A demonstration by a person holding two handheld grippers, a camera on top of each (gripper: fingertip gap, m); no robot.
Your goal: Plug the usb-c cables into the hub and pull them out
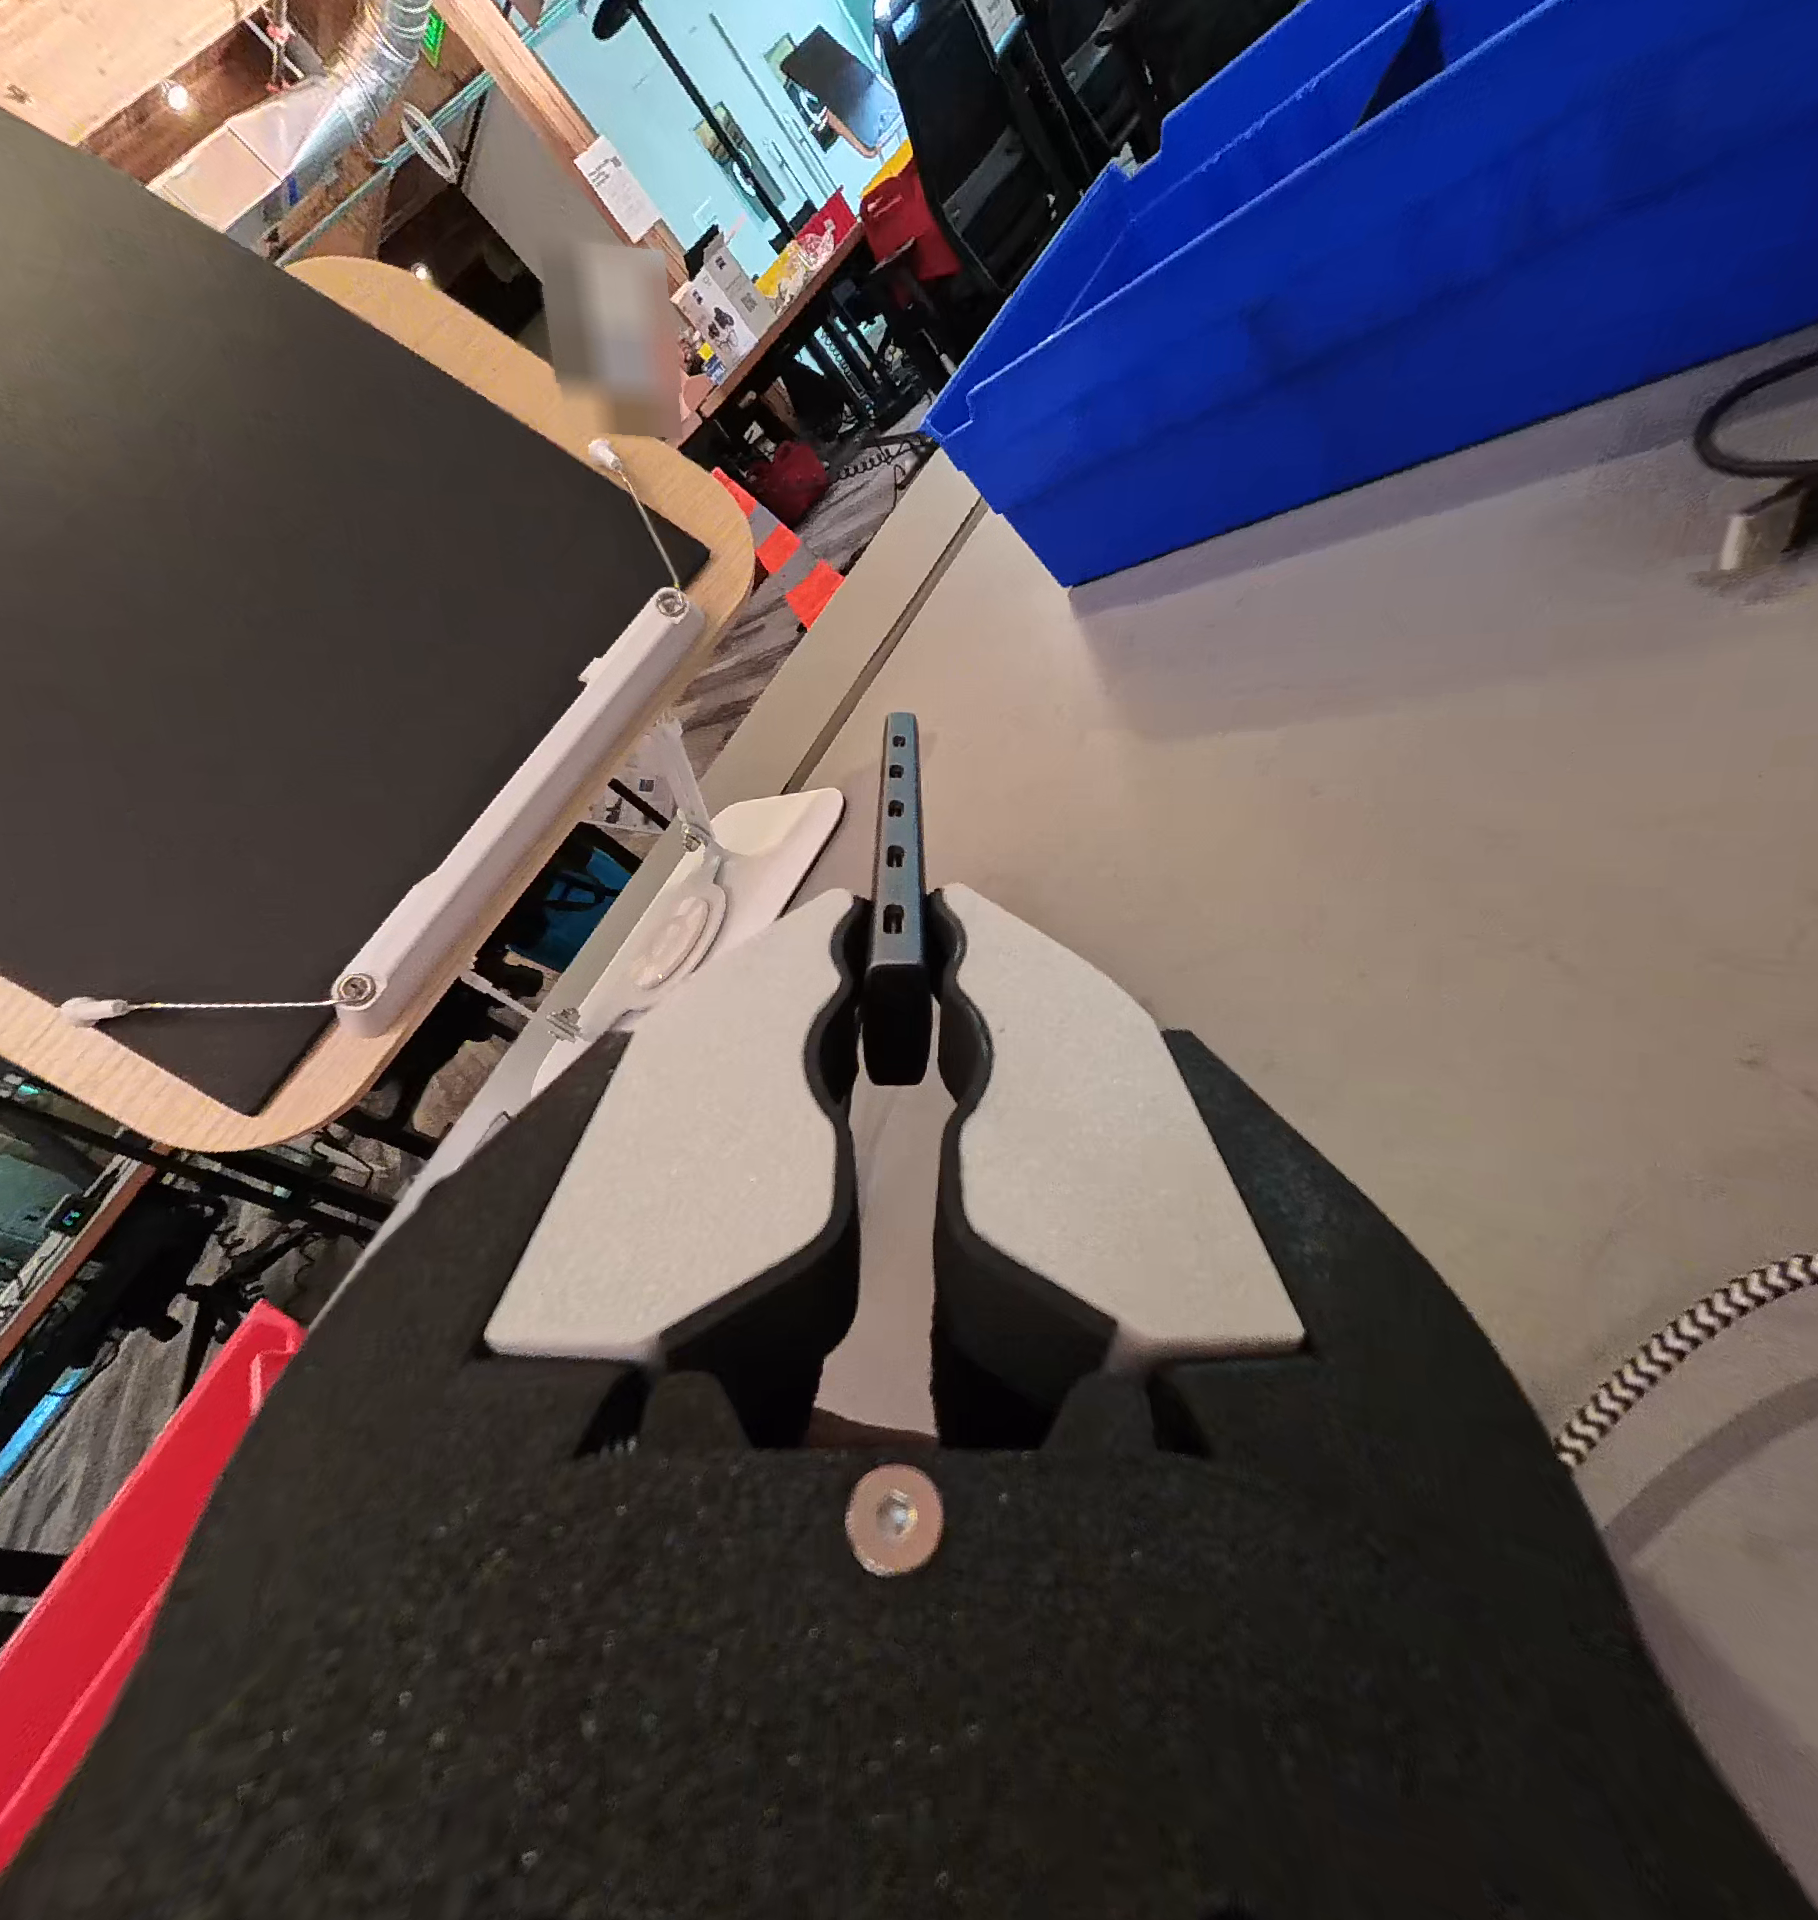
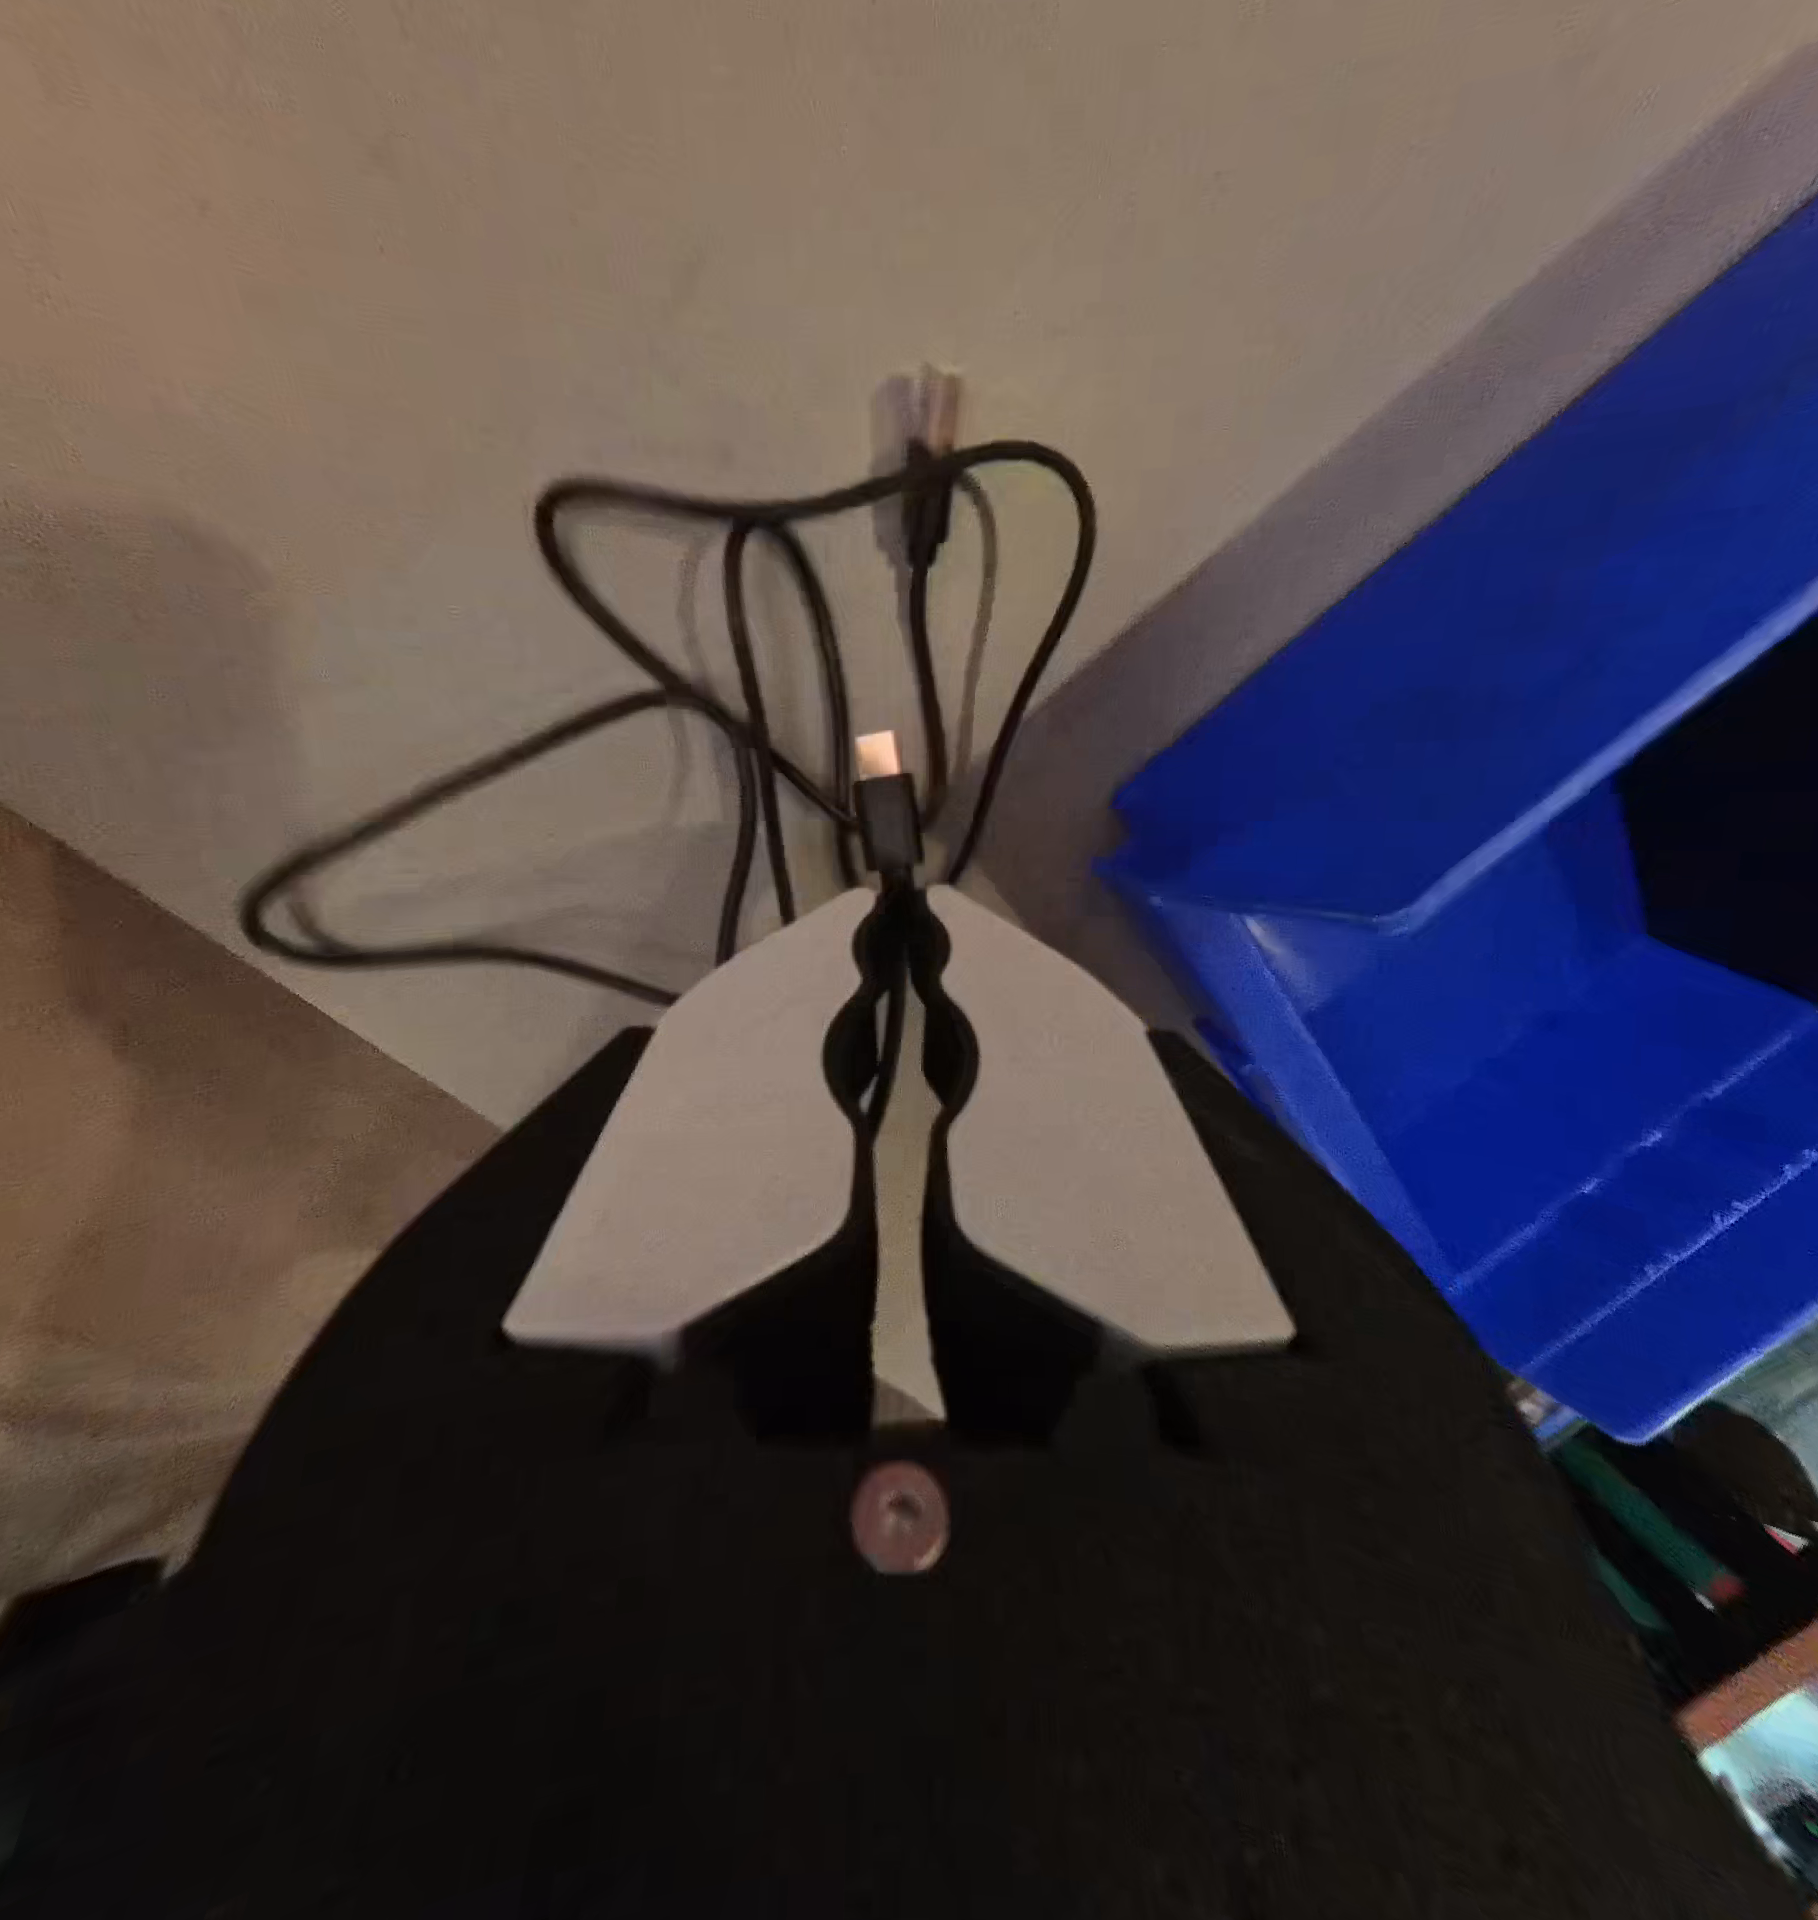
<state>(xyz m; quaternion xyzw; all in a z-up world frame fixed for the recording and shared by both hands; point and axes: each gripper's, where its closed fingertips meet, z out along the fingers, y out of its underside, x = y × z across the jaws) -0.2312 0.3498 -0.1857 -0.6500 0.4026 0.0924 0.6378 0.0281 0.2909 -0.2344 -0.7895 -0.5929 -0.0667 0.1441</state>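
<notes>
Hub (image 1: 897,883), dark and slim, is clamped on edge in the nearly closed left gripper (image 1: 894,914) above the grey table (image 1: 1404,883), ports empty. Right gripper (image 2: 897,904) pinches a black usb-c cable (image 2: 887,831) behind its plug, its slack coiled on the table left of a blue bin (image 2: 1507,935).

blue bins (image 1: 1404,312) | grey table (image 1: 1352,831) | red bin (image 1: 105,1558) (corner only)

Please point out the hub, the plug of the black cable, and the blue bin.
hub (image 1: 900,831): left wrist view, on its port edge.
plug (image 2: 887,821): right wrist view, on its black housing.
blue bin (image 2: 1507,831): right wrist view, on its outer wall.
</notes>
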